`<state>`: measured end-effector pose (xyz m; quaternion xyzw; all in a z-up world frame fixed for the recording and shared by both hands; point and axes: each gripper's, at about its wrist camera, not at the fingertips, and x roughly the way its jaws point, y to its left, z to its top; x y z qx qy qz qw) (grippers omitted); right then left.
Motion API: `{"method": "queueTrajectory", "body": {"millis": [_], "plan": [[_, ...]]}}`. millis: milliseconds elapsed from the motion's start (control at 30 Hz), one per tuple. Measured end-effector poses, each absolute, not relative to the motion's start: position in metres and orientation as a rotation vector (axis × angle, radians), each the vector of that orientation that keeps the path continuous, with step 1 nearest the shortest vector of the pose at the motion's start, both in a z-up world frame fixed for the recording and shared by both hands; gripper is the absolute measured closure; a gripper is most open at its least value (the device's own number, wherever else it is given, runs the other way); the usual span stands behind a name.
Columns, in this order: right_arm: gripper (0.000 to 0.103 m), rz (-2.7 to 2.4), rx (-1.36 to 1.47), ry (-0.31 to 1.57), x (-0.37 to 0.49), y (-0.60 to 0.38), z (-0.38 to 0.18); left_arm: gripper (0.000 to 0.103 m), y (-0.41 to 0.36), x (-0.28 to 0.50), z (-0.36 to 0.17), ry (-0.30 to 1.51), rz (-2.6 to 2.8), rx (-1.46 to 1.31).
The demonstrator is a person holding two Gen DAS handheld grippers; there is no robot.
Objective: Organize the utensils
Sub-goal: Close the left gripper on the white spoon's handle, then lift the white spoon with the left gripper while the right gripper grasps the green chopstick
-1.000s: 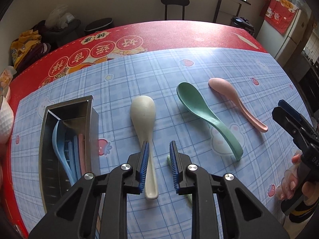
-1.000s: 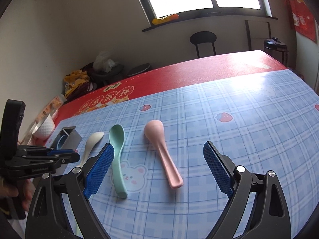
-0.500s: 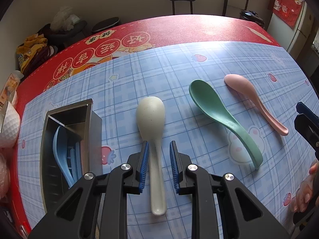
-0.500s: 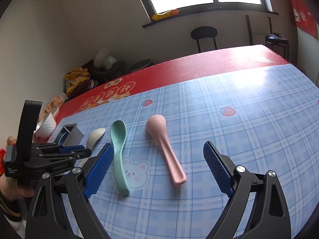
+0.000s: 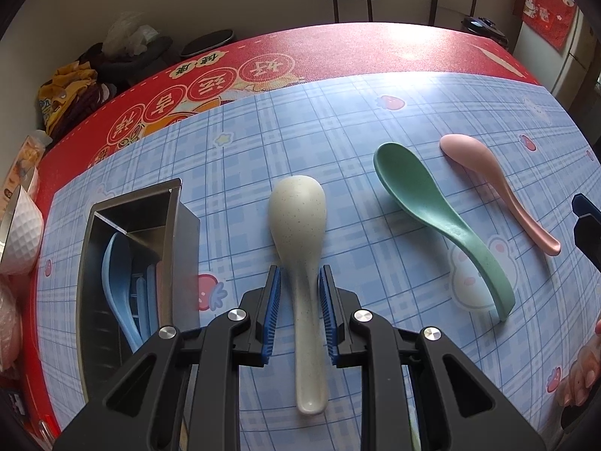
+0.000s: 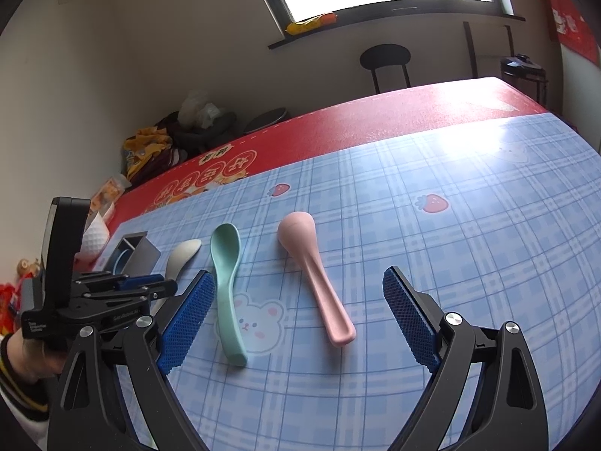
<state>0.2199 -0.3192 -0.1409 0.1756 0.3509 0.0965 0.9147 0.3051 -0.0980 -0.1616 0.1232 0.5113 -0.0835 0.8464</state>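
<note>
Left-wrist and right-wrist views of a table (image 5: 338,120) under a blue plaid cloth. We saw three spoons lying loose on it: a cream spoon (image 5: 300,248) on the left, a green spoon (image 5: 432,210) in the middle and a pink spoon (image 5: 492,184) on the right, each apart from the others, bowls toward the far side and handles toward the near edge. Left of the cream spoon stood a metal utensil holder (image 5: 176,240), already containing a blue spoon (image 5: 116,282) and other pale handles we could not tell apart.

The left gripper (image 5: 299,312) straddled the neck of the cream spoon with its jaws narrowed but not closed on it; a gap showed on each side between the pads (image 5: 272,308) and the handle, so nothing was held. The right gripper (image 6: 298,323) hovered with its jaws spread wide above the pink and green handles, empty.

We judged the spoons to be light, rigid moulded pieces with a smooth, somewhat slippery finish, unlikely to break but liable to pivot or slide out of a loose pinch. The narrow neck just behind the bowl looked the best place to grip, across its width, since the handle there was slim enough for the pads and close to the balance point; a grip at the near tip would probably let the bowl swing down.
</note>
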Motion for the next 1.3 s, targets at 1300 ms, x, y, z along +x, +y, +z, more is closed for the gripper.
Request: {"method": "queueTrajectory", "body": {"millis": [1300], "plan": [[0.016, 0.387, 0.198, 0.747, 0.194, -0.253, -0.127, 0.087, -0.014, 0.143, -0.091, 0.905, -0.311, -0.002]]}}
